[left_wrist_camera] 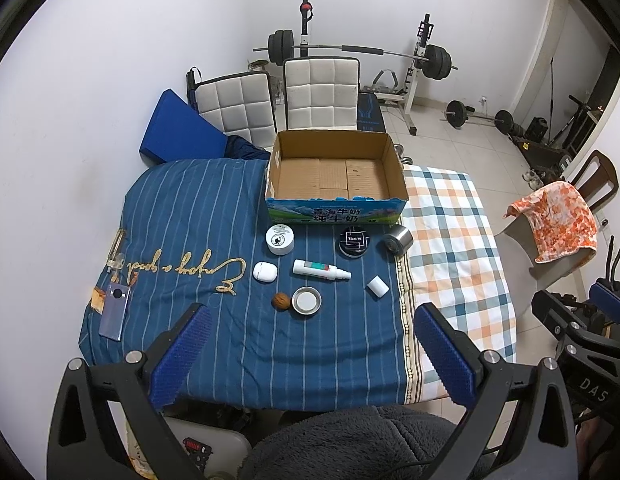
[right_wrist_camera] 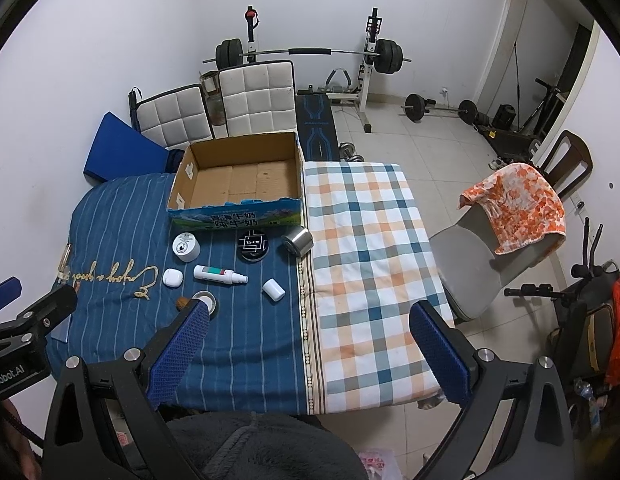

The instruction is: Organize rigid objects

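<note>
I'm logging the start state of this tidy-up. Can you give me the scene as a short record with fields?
surface: blue striped cloth beside a checked cloth
container: cardboard box, open, nothing inside
loose items: white round tin, black round tin, metal cylinder, white case, spray bottle, white cap, walnut, metal lid
off to the side: phone
left claw: open, holding nothing
right claw: open, holding nothing

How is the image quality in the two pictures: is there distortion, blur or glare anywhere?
Left wrist view: strong fisheye bending with dark corners; the cardboard box and the walnut are sharp, with even indoor light and soft shadows. Right wrist view: the same curved edges; the metal cylinder shows only a mild sheen, and the open right gripper is in focus.
</note>
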Tool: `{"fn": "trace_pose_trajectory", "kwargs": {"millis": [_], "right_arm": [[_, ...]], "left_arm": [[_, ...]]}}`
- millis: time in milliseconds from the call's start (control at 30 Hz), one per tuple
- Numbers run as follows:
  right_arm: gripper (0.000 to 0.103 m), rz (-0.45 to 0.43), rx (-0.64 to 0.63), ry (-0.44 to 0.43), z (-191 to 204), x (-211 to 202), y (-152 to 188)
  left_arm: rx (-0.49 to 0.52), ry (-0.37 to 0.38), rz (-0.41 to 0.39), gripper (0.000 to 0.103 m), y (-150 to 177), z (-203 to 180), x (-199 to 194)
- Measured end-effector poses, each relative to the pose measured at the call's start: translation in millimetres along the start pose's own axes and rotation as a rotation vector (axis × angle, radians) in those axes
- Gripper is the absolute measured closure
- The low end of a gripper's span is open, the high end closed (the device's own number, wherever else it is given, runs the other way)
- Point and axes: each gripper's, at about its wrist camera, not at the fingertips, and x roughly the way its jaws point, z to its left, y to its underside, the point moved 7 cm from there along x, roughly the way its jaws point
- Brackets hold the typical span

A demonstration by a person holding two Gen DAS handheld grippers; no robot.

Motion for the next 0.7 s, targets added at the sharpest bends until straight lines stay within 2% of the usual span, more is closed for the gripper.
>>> {"fn": "trace_pose_trajectory", "kwargs": {"millis": [467, 700], "right_arm": [[0.001, 0.004, 0.004, -0.003, -2.7, 0.9, -0.8], [0.001, 0.02, 0.013, 0.0, -5.2, 15.9, -1.7]], "left_arm": [[0.002, -0.004, 0.003, 0.0, -0.3, -4.0, 2.2], [-0.01, 0.004, 0.031, 0.0, 1.1, -0.2, 21.8]]}}
